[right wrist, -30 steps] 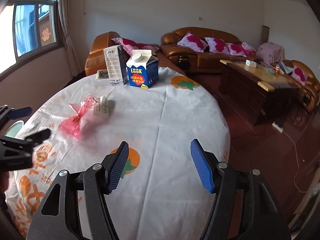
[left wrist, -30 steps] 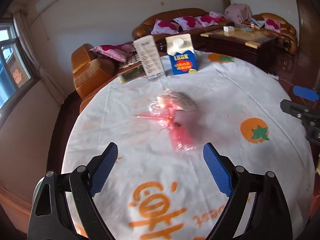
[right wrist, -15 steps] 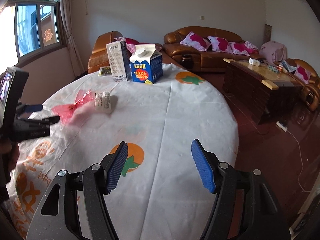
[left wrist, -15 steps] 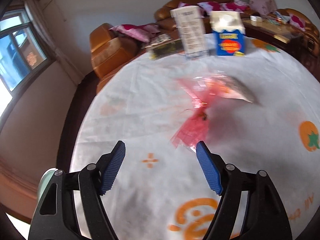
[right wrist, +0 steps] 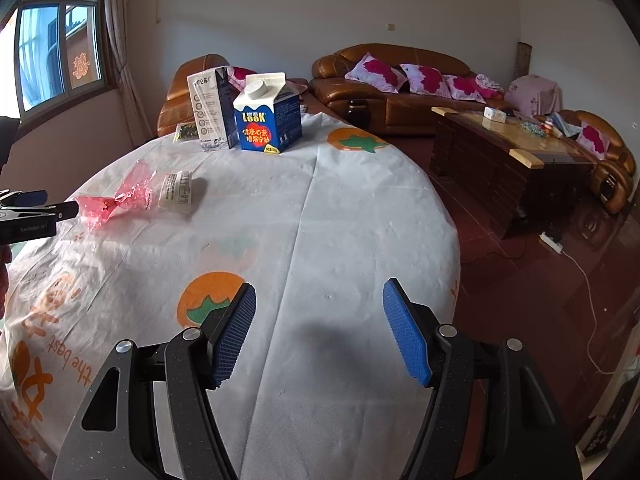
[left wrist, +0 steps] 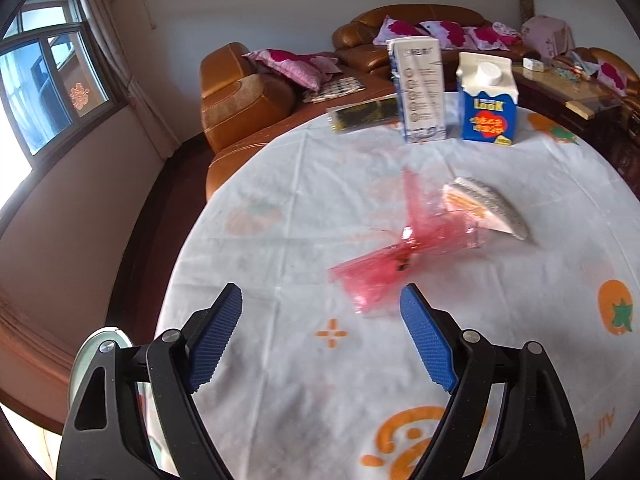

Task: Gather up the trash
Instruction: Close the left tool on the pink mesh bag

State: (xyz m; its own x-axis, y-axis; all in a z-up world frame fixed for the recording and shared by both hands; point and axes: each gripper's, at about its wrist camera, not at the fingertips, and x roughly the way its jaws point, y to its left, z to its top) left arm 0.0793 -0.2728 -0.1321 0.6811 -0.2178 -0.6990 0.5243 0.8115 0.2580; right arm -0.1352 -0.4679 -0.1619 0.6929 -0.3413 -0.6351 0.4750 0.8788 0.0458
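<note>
A crumpled pink plastic wrapper [left wrist: 392, 256] [right wrist: 116, 200] lies on the white tablecloth [left wrist: 280, 220], touching a white printed packet [left wrist: 488, 208] [right wrist: 176, 192]. My left gripper [left wrist: 320, 296] hovers just short of the wrapper. Its jaws are opening with nothing between them, and the wrapper's near end lies by the right fingertip [left wrist: 412, 300]. In the right wrist view the left gripper [right wrist: 52, 203] reaches in from the left edge. My right gripper [right wrist: 320, 290] is open and empty over the table's near right part.
A blue milk carton [left wrist: 488, 108] [right wrist: 268, 120], a tall white carton [left wrist: 420, 92] [right wrist: 212, 112] and a dark flat packet [left wrist: 360, 114] stand at the table's far edge. Brown sofas [right wrist: 392, 92] and a coffee table [right wrist: 512, 144] lie beyond. A pale round rim [left wrist: 100, 344] shows below the table's left edge.
My left gripper has swung across and closed in on the pink wrapper, which now lies near its right finger. Its jaws narrowed, then widened. The right gripper has sunk slightly.
</note>
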